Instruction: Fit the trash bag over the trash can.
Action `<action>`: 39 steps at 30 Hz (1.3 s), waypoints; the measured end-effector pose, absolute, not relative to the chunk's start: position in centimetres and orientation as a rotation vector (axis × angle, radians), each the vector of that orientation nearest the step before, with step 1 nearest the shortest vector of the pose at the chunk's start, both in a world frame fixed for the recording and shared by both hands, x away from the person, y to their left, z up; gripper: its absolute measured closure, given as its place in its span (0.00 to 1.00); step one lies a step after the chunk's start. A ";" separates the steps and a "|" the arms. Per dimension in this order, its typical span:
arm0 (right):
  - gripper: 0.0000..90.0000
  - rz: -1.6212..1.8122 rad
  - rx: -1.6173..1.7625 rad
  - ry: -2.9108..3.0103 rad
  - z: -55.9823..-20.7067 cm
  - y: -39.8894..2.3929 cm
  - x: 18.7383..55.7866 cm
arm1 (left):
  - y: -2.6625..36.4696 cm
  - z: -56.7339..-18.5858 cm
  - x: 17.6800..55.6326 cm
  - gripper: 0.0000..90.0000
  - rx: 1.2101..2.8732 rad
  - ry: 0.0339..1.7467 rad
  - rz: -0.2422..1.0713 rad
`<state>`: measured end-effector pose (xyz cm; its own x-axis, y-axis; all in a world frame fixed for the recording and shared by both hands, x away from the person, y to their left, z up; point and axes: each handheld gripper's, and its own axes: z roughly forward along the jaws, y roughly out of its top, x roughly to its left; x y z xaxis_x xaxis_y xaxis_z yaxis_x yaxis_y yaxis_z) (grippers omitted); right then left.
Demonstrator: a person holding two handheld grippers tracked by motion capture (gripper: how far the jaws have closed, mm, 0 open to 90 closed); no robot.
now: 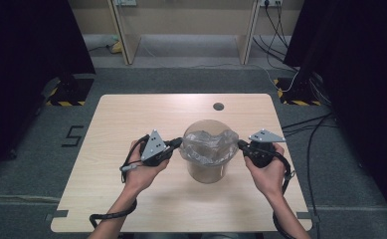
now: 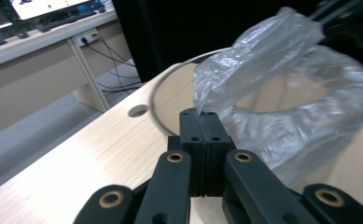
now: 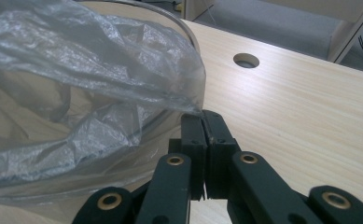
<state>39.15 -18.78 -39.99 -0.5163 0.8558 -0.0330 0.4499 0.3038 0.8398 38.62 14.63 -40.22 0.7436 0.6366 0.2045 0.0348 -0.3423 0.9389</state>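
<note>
Table: pale wood table point(image 1: 131, 119), clear bin point(image 1: 208, 172) at centre.
Room: grey carpet, dark curtains.
Left gripper point(image 2: 201, 114): clamped on plastic bag point(image 2: 282, 93).
Right gripper point(image 3: 202, 115): pinching bag's opposite edge.

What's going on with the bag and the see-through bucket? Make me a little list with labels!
container: clear round bin, upright near the middle of the wooden table
bag: thin clear plastic bag, sitting in the bin with its edge draped over the rim
left gripper: shut on the bag's edge, on the bin's left side
right gripper: shut on the bag's edge, on the bin's right side
table extra: small round hole behind the bin
</note>
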 end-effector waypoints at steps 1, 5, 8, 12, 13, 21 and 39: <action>0.98 1.116 1.160 2.094 -40.0 -18.8 39.1 | 14.7 -40.3 38.7 1.00 1.830 0.519 0.675; 0.98 1.117 1.154 2.094 -40.0 -18.8 38.8 | 15.0 -40.3 37.8 0.95 1.804 0.503 0.660; 0.98 1.117 1.149 2.090 -39.8 -18.8 38.7 | 15.4 -40.0 36.9 0.75 1.784 0.520 0.637; 0.98 1.119 1.140 2.087 -39.5 -18.8 38.5 | 16.3 -39.4 35.7 0.62 1.768 0.540 0.577; 0.98 1.121 1.141 2.086 -39.4 -18.7 38.5 | 16.5 -39.4 35.4 0.59 1.770 0.544 0.562; 0.98 1.121 1.141 2.082 -39.2 -18.6 38.5 | 16.4 -39.8 35.5 0.54 1.755 0.617 0.411; 0.98 1.116 1.156 2.091 -40.0 -18.9 38.4 | 15.6 -41.5 38.5 1.00 1.860 0.696 0.396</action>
<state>38.38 -18.90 -39.96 -0.5150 0.8565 -0.0353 0.4474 0.3036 0.8412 38.48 15.60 -41.46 0.7751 0.6298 -0.0505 0.2786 -0.2689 0.9220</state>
